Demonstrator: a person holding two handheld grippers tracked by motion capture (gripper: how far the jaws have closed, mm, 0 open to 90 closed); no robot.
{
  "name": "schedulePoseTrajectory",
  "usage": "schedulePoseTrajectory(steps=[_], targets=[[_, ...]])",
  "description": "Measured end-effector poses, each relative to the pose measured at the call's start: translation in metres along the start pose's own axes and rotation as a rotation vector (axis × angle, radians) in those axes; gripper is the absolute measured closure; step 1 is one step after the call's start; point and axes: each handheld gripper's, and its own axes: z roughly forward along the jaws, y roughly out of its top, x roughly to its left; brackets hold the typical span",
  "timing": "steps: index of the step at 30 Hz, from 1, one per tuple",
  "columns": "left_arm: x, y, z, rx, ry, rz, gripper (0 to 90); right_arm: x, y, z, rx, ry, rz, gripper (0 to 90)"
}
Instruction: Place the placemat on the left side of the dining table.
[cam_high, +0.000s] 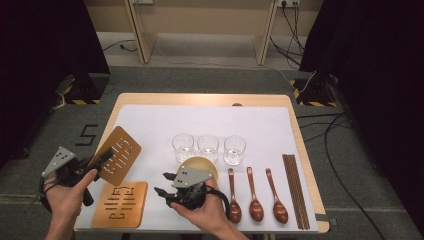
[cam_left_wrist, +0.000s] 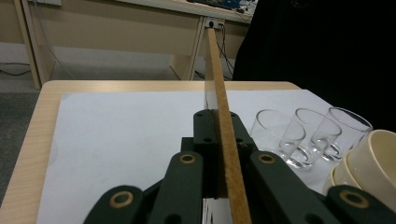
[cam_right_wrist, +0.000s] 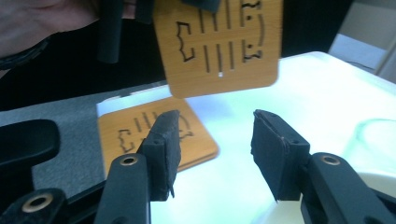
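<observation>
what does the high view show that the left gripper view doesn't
High view alone: three brown wooden spoons, dark chopsticks, a second cut-out wooden mat lying flat, and the open right gripper. Left gripper view alone: the lifted mat's thin edge clamped in the left gripper. Shared: three clear glasses, white sheet, the lifted mat.

Held coaster (cam_high: 119, 155): matt cut wood between black matt pads. Glasses (cam_high: 208, 146): clear. Spoons (cam_high: 255, 195): glossy wood.

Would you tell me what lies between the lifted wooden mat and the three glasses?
Only bare white sheet, in the high view, between mat and glasses.
</observation>
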Motion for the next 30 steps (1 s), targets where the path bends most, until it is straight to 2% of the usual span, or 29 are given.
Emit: schedulePoseTrajectory(steps=[6, 13, 20, 27, 28, 30], targets=[[0.004, 0.004, 0.013, 0.005, 0.012, -0.002, 86.0, -0.016, -0.002, -0.017, -0.029, -0.05, 0.027, 52.4], [0.007, 0.01, 0.031, 0.005, 0.022, -0.004, 86.0, -0.027, -0.005, -0.034, -0.066, -0.109, 0.046, 52.4], [0.012, 0.017, 0.048, 0.0, 0.037, -0.025, 86.0, -0.041, -0.012, -0.053, -0.099, -0.165, 0.077, 52.4], [0.015, 0.023, 0.066, -0.003, 0.04, -0.037, 86.0, -0.06, -0.022, -0.078, -0.124, -0.249, 0.114, 52.1], [0.015, 0.024, 0.07, -0.001, 0.041, -0.039, 86.0, -0.066, -0.026, -0.086, -0.131, -0.279, 0.126, 52.0], [0.015, 0.024, 0.074, 0.001, 0.044, -0.039, 86.0, -0.068, -0.027, -0.089, -0.132, -0.29, 0.128, 52.1]])
